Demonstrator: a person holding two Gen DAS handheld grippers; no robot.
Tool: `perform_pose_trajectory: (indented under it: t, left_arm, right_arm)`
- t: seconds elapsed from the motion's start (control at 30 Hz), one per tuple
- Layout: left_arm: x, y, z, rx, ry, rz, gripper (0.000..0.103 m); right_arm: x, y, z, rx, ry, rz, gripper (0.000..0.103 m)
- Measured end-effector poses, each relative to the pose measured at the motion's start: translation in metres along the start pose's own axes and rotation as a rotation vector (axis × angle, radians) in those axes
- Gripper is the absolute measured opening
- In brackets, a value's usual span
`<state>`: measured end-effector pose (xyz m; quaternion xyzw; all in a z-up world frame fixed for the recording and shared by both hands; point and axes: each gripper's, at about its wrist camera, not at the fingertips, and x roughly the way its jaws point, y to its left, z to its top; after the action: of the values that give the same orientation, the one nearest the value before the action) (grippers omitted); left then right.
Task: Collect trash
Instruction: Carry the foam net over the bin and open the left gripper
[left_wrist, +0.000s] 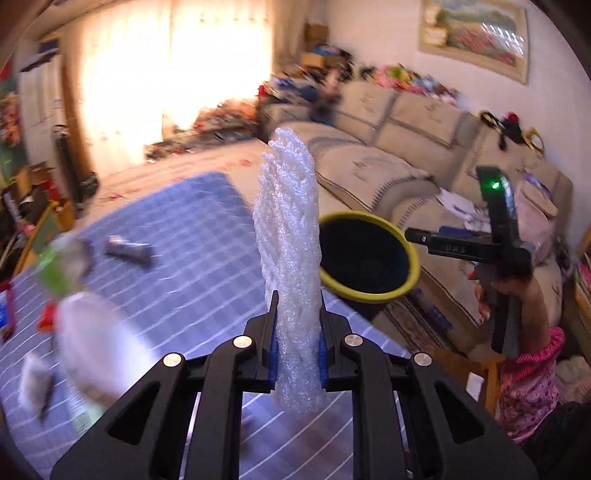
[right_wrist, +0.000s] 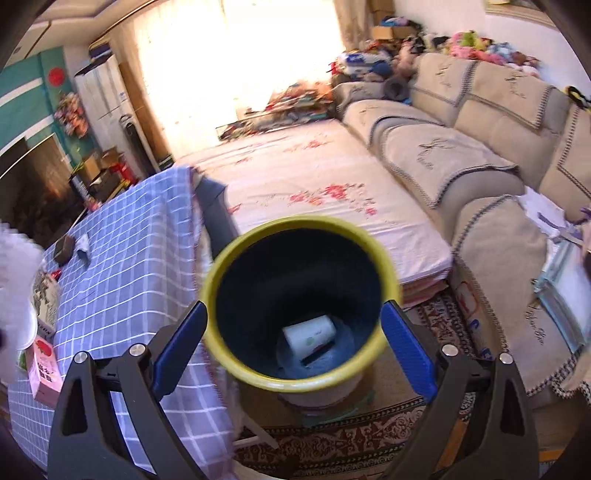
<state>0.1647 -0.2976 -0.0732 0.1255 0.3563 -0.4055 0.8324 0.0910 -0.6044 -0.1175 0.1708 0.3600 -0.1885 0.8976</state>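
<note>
Our left tool (left_wrist: 297, 332) is clamped on a foam net (left_wrist: 286, 236), a white, ribbed mesh sleeve that stands upright between the blue pads and rises well above them. Our right tool (right_wrist: 295, 343) has its jaws spread wide around a bin (right_wrist: 236, 254), round, with a yellow rim and dark inside; whether the pads touch its wall we cannot tell. A white paper cup (right_wrist: 308, 332) lies on its side at the bin's bottom.

From the left wrist, the bin sits at 2 o'clock of the foam net, just beyond the edge of the bench (left_wrist: 177, 221), which wears a blue checked cloth. Blurred trash lies on that cloth at 9 o'clock: a dark wrapper (left_wrist: 129, 249) and pale crumpled pieces. A pink carton (right_wrist: 44, 363) rests near the bench edge. A beige sofa (right_wrist: 480, 122) stands behind the bin.
</note>
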Motion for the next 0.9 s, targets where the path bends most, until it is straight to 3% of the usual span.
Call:
perform_pose_trajectory:
  t: [0.3, 0.47, 0.5, 0.57, 0.63, 0.8, 0.9]
  left_arm:
    - [0.155, -0.080, 0.052, 0.075, 0.187, -0.131, 0.017]
    - [0.225, -0.098, 0.065, 0.079, 0.264, -0.108, 0.021]
    - [0.234, -0.101, 0.067, 0.082, 0.270, -0.091, 0.024]
    - [0.256, -0.101, 0.071, 0.072, 0.284, -0.077, 0.054]
    - [0.265, -0.097, 0.075, 0.055, 0.275, -0.061, 0.070]
    - [0.263, -0.086, 0.080, 0.014, 0.272, -0.056, 0.071]
    - [0.222, -0.080, 0.079, 0.017, 0.182, -0.064, 0.072]
  right_arm:
    - [-0.023, -0.065, -0.011, 0.090, -0.011, -0.084, 0.092]
    - [-0.027, -0.086, -0.018, 0.125, -0.002, -0.097, 0.092]
    - [-0.026, -0.088, -0.018, 0.128, 0.001, -0.098, 0.092]
    - [-0.023, -0.091, -0.020, 0.134, 0.010, -0.101, 0.092]
    - [-0.021, -0.092, -0.021, 0.136, 0.019, -0.103, 0.092]
    - [-0.020, -0.089, -0.021, 0.128, 0.022, -0.094, 0.092]
    - [-0.020, -0.083, -0.022, 0.125, 0.021, -0.089, 0.092]
